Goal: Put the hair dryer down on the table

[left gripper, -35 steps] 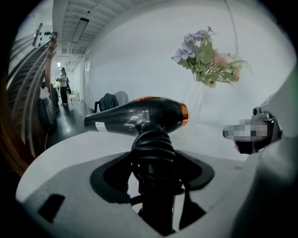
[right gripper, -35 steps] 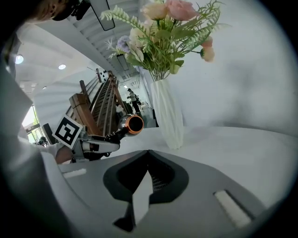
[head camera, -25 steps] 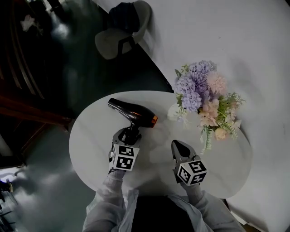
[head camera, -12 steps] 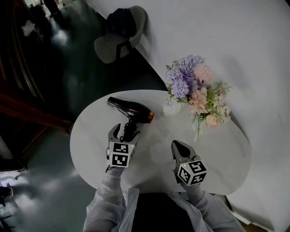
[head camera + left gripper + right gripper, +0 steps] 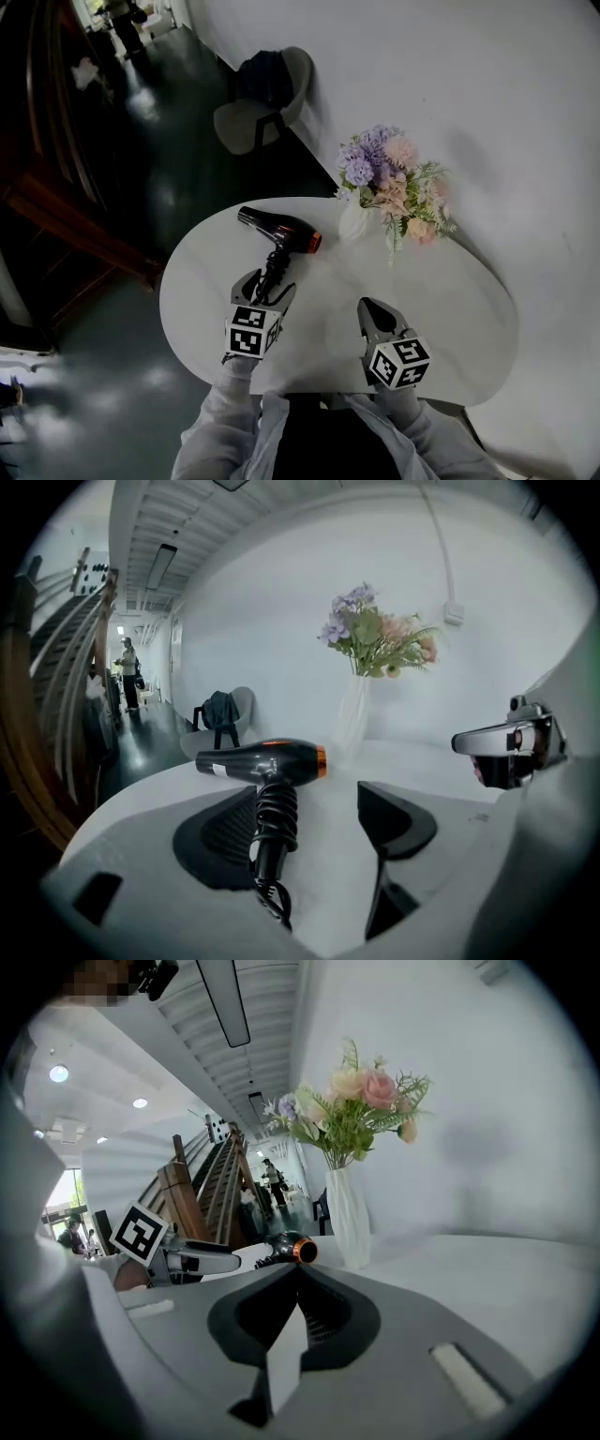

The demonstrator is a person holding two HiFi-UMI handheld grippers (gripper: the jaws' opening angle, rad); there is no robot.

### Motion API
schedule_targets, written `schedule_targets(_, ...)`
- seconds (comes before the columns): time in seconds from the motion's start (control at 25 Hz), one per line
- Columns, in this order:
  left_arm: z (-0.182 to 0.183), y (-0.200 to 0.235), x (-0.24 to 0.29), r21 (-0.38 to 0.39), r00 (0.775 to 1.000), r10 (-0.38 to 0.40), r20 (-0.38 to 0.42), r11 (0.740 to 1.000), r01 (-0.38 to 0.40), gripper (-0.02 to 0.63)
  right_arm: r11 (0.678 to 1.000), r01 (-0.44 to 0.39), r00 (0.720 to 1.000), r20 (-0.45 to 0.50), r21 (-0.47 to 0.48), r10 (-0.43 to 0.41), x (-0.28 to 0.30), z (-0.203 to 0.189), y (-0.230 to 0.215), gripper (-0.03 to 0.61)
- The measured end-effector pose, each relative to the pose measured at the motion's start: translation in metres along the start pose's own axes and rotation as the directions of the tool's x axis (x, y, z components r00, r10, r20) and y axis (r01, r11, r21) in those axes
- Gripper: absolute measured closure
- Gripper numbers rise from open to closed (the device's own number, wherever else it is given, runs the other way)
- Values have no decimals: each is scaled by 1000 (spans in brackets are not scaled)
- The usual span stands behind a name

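Release is the step in hand: the hair dryer lies on the white worktop, left of centre in the head view. Its orange-ringed end is turned toward the vase of flowers, and its handle runs down the frame toward me. My left claw sits low over that handle with its jaws wide on either side of it, and the coiled cord wound round the handle lies between them. In the left gripper view the handle lies close beside the left-hand pad and well clear of the right-hand one. Nothing squeezes it from both sides, so I read this claw as released, though its jaws are closing a little at this moment. The dryer looks to rest its own weight on the worktop, so I judge the setting-down as good as done. My right claw, lower right of centre, is clenched on nothing, its jaw tips together, well apart from the dryer. What the next move calls for, as I see it, is drawing the left claw straight back along the line of the handle, toward the bottom of the frame. The jaws should keep wide enough that the near pad neither snags the cord coils nor drags the dryer across the worktop.
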State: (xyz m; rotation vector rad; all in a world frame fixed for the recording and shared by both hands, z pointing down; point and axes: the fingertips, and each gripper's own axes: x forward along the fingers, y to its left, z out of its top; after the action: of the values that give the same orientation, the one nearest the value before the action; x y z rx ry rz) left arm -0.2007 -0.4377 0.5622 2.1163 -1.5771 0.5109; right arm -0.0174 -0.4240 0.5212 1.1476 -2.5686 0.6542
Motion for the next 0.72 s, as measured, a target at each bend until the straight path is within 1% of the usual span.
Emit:
schedule_targets(0.16, 6, -13, -27, -40, 997, -17, 77, 999, 20, 339, 1000, -8, 999, 40, -16, 8, -15, -1, 7, 565)
schedule_targets(0.24, 6, -24, -43, -59, 994, -30, 106, 998, 36, 391, 1000, -12, 999, 52, -19, 13, -27, -1, 12, 566)
schedule_targets(0.32, 4, -39, -59, -76, 990, -59, 126, 995, 69, 448, 1000, -17, 998, 65, -27, 18, -39, 0, 17, 566)
schedule_targets(0.44, 5, -58, -78, -88, 983, -94, 159, 990, 109, 501, 999, -24, 995, 93, -40, 28, -51, 7, 23, 566)
schedule_targets(0.52, 9, -65, -89, -87, 978, -87, 191, 991, 105, 543, 998, -32, 993, 116, -46, 37, -57, 13, 25, 566)
schedule_targets(0.6, 14, -70, -99, -68, 973, -71, 222, 994, 88, 588, 997, -48, 989, 136, -54, 55, -61, 18, 30, 566)
schedule_targets(0.68, 17, -77, -109, -42, 968, -62, 242, 996, 74, 612, 996, -57, 986, 153, -67, 67, -68, 22, 36, 565)
schedule_targets(0.72, 19, -81, -113, -34, 966, -61, 250, 997, 72, 612, 996, -56, 985, 160, -73, 67, -72, 24, 37, 566)
